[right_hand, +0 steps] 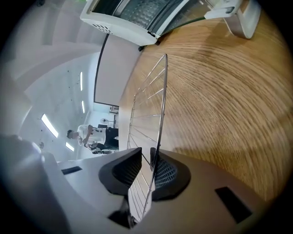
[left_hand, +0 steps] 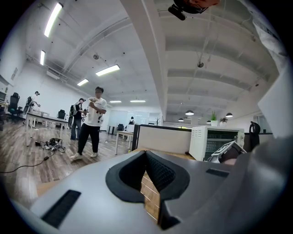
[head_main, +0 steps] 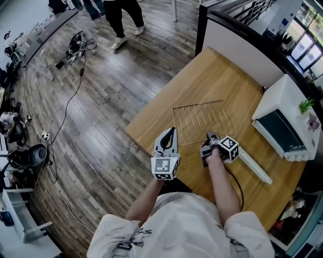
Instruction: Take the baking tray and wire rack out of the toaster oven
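The wire rack (head_main: 202, 121) lies flat on the wooden table (head_main: 212, 80), out of the white toaster oven (head_main: 285, 118), which stands at the table's right. My right gripper (head_main: 209, 136) is at the rack's near edge. In the right gripper view the rack's edge wire (right_hand: 158, 119) runs between the jaws, which stand slightly apart; it rests against one pad with a gap to the other, so the right gripper (right_hand: 145, 164) is open around it. My left gripper (head_main: 170, 132) hovers by the rack's near left corner, shut and empty (left_hand: 146, 155). I cannot make out the baking tray.
A long white bar (head_main: 255, 166) lies on the table right of my right hand. A potted plant (head_main: 306, 106) sits on the oven. A partition (head_main: 237, 45) backs the table. People (head_main: 121, 15) and cables (head_main: 75, 48) are on the wooden floor beyond the table's left edge.
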`<state>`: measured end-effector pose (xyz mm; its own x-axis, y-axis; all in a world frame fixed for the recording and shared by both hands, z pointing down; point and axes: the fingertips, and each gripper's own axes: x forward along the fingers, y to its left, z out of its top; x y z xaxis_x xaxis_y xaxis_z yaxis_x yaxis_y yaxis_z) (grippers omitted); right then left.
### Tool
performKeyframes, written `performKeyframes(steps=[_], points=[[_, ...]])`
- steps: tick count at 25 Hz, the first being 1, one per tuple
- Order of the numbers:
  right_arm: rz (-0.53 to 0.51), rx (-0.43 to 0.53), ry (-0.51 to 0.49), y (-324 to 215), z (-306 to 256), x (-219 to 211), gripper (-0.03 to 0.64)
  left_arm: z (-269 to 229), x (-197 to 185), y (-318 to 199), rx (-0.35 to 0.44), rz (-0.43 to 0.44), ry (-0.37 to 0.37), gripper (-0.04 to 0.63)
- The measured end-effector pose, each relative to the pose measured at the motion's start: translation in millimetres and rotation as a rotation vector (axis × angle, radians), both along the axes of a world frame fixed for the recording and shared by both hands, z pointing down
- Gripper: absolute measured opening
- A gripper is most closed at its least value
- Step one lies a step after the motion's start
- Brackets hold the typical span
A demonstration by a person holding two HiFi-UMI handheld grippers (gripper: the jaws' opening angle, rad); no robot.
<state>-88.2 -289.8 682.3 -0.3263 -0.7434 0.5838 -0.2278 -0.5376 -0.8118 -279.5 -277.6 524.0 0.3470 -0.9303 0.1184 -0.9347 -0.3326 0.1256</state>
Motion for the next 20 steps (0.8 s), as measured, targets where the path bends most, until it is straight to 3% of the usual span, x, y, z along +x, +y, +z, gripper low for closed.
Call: performKeyframes(steps=[6,12,16,18,20], points=[[-0.068,-0.08,0.053,2,5,0,0.105,-4,3,-6,0.004,0.004,0.005,0.015],[-0.148,-0.143,0.115,7,11,-1,0.19,-5,5,-9,0.009,0.008,0.002,0.015],[-0.191,-0.175,0.135,5,5,-2,0.314,-6,7,-11,0.01,0.012,0.007,0.014],[-0.249,-0.188,0.192,3,2,-3,0.378,-6,9,-11,0.01,0.017,0.01,0.015],[-0.311,-0.184,0.27,1,-1,-2,0.394,-7,11,-11,0.013,0.02,0.014,0.014]])
